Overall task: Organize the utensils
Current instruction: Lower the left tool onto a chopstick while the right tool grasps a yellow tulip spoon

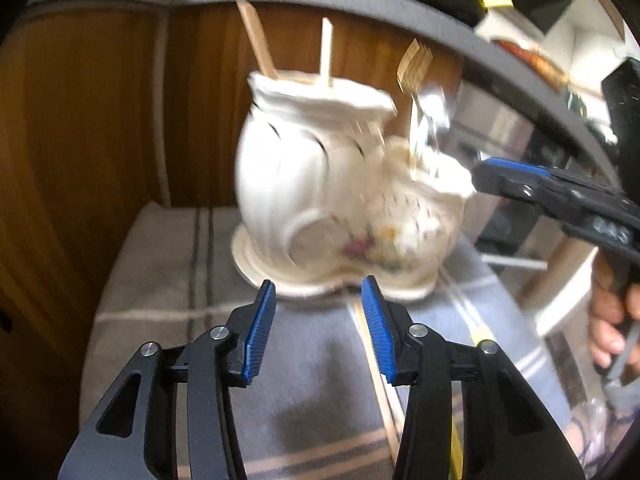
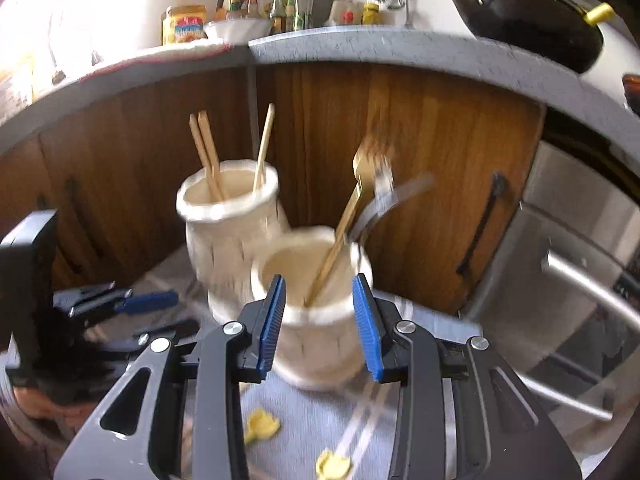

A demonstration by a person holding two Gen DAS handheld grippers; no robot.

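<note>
Left hand-held gripper (image 1: 318, 308), left wrist view: jaws partly open, empty, just short of the tall ceramic jar (image 1: 304, 168). A loose chopstick (image 1: 378, 376) lies on the striped cloth (image 1: 168, 280) before the jar; light, stiff, thin, likely best pinched mid-shaft.

Right wrist view: right hand-held gripper (image 2: 319, 304) parted, holding nothing, framing the low jar (image 2: 316, 344) beside it, where forks (image 2: 362, 188) stand. Jars look heavy, breakable.
</note>
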